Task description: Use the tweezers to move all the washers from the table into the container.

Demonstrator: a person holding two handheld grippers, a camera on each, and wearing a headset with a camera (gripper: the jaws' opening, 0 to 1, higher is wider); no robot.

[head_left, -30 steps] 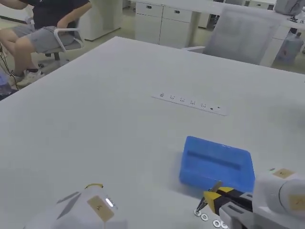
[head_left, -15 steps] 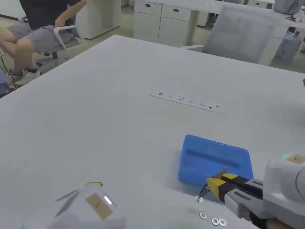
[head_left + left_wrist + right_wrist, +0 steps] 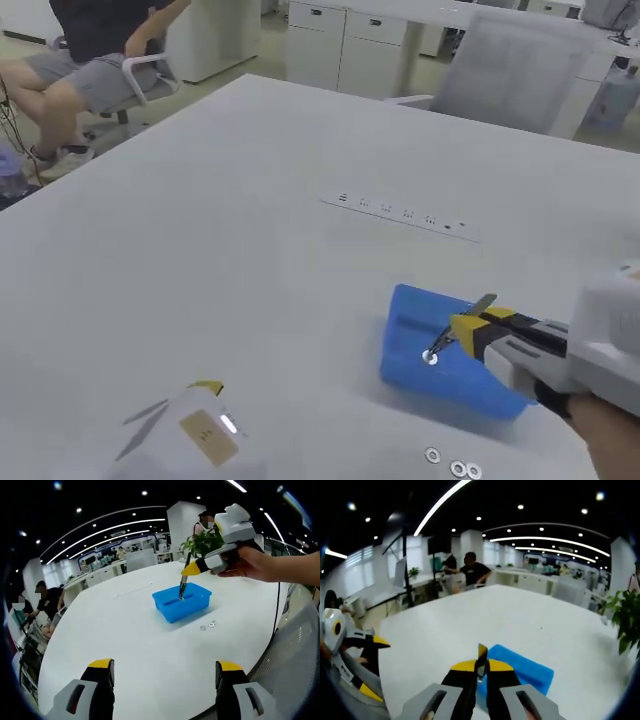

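The blue container [image 3: 470, 385] sits on the white table, also seen in the left gripper view [image 3: 192, 605] and the right gripper view [image 3: 527, 672]. My right gripper [image 3: 470, 328] is shut on the metal tweezers [image 3: 447, 342], which point down into the container. A washer [image 3: 430, 357] is pinched at the tweezers' tip, over the container's inside. Three washers [image 3: 458, 467] lie on the table just in front of the container; two of them [image 3: 207, 626] show in the left gripper view. My left gripper [image 3: 165, 667] stands open with nothing in it, low at the table's near left [image 3: 205, 425].
A row of flush sockets [image 3: 400, 215] lies in the table beyond the container. A grey chair [image 3: 510, 75] stands at the far edge. A person sits on a chair [image 3: 100, 60] at the far left, off the table.
My right gripper has risen from the washers on the table and moved up over the container, carrying one washer in the tweezers. The left gripper has stayed put.
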